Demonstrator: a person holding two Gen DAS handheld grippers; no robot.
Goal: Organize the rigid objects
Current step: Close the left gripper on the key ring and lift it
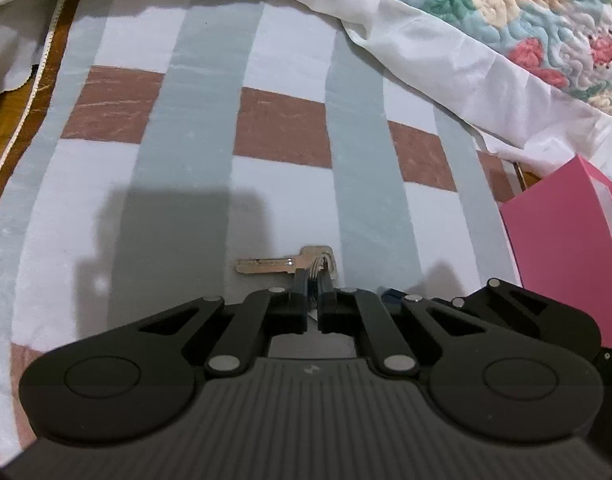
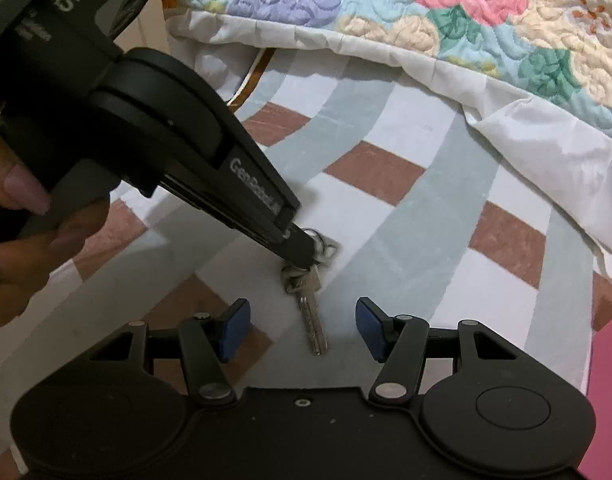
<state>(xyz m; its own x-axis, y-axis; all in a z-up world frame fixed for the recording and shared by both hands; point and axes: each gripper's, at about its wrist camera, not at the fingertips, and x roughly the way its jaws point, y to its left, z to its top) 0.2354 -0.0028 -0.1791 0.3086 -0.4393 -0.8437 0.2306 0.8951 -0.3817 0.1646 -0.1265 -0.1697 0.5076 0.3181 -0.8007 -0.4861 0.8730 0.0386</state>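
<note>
A silver key on a ring (image 1: 266, 266) lies on the striped bedsheet (image 1: 186, 184), its blade pointing left in the left wrist view. My left gripper (image 1: 315, 280) is shut on the key ring at the key's head. In the right wrist view the same key (image 2: 312, 316) lies between my open right gripper (image 2: 302, 326), its blade pointing toward the camera. The left gripper (image 2: 306, 250) comes in from the upper left there, pinching the ring. The right gripper's blue pads (image 2: 236, 326) stand wide apart and hold nothing.
A pink box (image 1: 566, 248) stands at the right, close to the grippers; its edge shows in the right wrist view (image 2: 608, 400). A floral quilt with white lining (image 2: 426, 20) is bunched along the far side. A brown surface with a white cord (image 1: 26, 92) shows at far left.
</note>
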